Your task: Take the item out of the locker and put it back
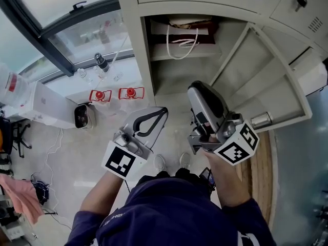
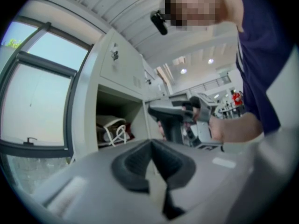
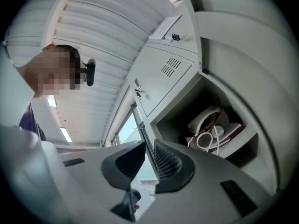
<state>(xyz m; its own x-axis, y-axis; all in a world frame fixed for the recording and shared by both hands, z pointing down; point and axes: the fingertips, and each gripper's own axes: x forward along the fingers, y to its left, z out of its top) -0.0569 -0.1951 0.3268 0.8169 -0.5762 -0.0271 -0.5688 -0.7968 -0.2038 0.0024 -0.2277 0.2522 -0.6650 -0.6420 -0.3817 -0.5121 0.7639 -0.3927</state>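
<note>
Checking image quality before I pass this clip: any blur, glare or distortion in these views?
Head view: sharp, evenly lit, locker interior shaded. Left gripper view: fisheye, dark corners, soft overall, window bright. Right gripper view: fisheye bends the locker; item clear.

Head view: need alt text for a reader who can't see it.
Looking steeply down, an open locker holds a bag with white cord handles on its shelf. Below it a person holds the left hand-held gripper and right hand-held gripper short of the opening, both empty.
</note>
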